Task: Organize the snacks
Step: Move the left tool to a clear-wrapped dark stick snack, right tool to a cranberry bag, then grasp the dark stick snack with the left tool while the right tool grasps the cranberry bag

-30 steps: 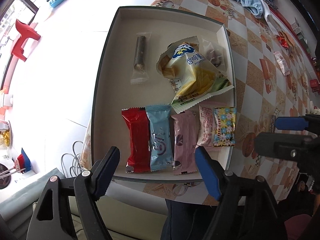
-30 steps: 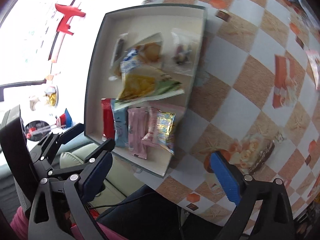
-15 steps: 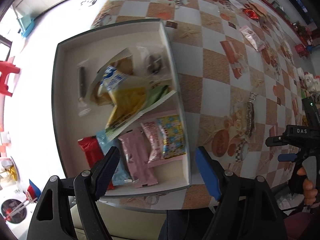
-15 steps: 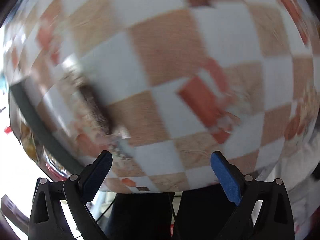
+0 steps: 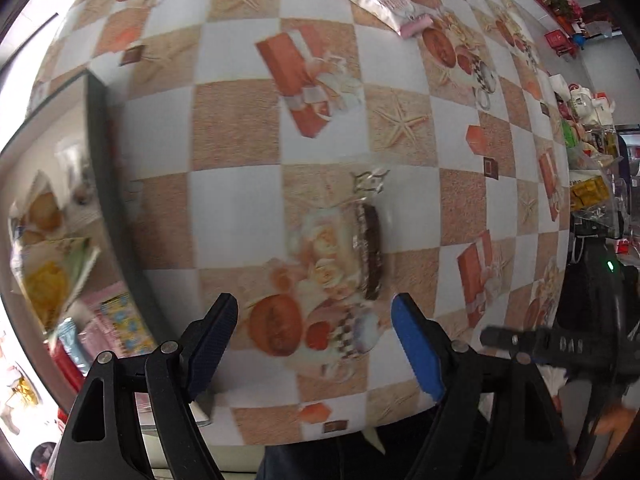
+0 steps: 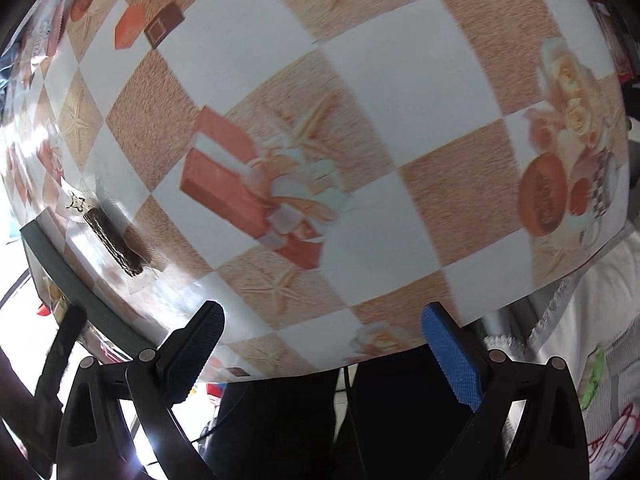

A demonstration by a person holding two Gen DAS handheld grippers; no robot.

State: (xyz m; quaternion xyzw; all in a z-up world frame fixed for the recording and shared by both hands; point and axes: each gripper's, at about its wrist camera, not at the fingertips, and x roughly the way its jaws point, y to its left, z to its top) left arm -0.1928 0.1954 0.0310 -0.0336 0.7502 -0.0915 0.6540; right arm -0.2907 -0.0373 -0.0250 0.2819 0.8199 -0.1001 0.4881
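Box (image 5: pixel 96 168) at the worktop's left edge already holds several snacks. Chocolate bar (image 5: pixel 370 252) lies loose near the front edge, pink pack (image 5: pixel 384 2) farther back. Left tool (image 5: pixel 314 344) and right tool (image 6: pixel 322 356) both released, empty.

We look down along the left gripper (image 5: pixel 314 322), whose jaws stand wide apart with nothing between them, above a surface (image 5: pixel 236 204) covered in a checked cloth of tan and white squares. Just beyond the jaws lies a dark chocolate bar (image 5: pixel 370 252) in a clear wrapper, flat on the cloth and touching neither jaw. At the left edge we see a box (image 5: pixel 98 128) with a dark rim, holding a yellow chip bag (image 5: pixel 48 276) and several small packets, somewhat blurred. Far off near the top rests a pink snack packet (image 5: pixel 386 2). At the lower right the right gripper (image 5: pixel 560 346) shows as a dark, blurred shape.
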